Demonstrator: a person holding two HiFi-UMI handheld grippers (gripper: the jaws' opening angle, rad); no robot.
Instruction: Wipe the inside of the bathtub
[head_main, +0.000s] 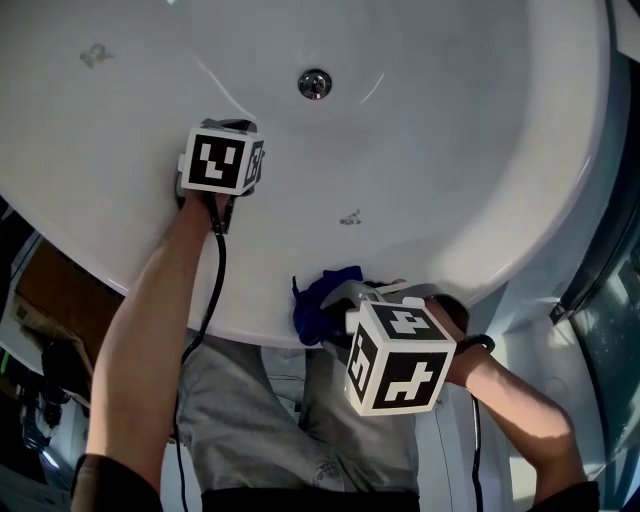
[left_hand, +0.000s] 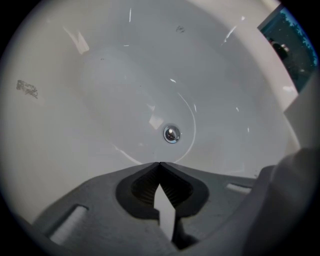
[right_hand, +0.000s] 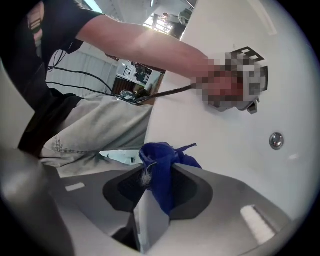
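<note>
Wiping looks barely begun: right gripper fingers pinch the blue cloth at the near rim of the bathtub, lower centre; left gripper fingers meet, empty, inside. Next, the cloth wants pressing against the inner wall

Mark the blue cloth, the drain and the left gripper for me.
blue cloth (right_hand: 161, 167), right gripper view, the bunched middle pinched between the jaws.
drain (left_hand: 171, 134), left gripper view, its chrome centre.
left gripper (left_hand: 159, 165), left gripper view, where its shut fingertips meet.
</note>
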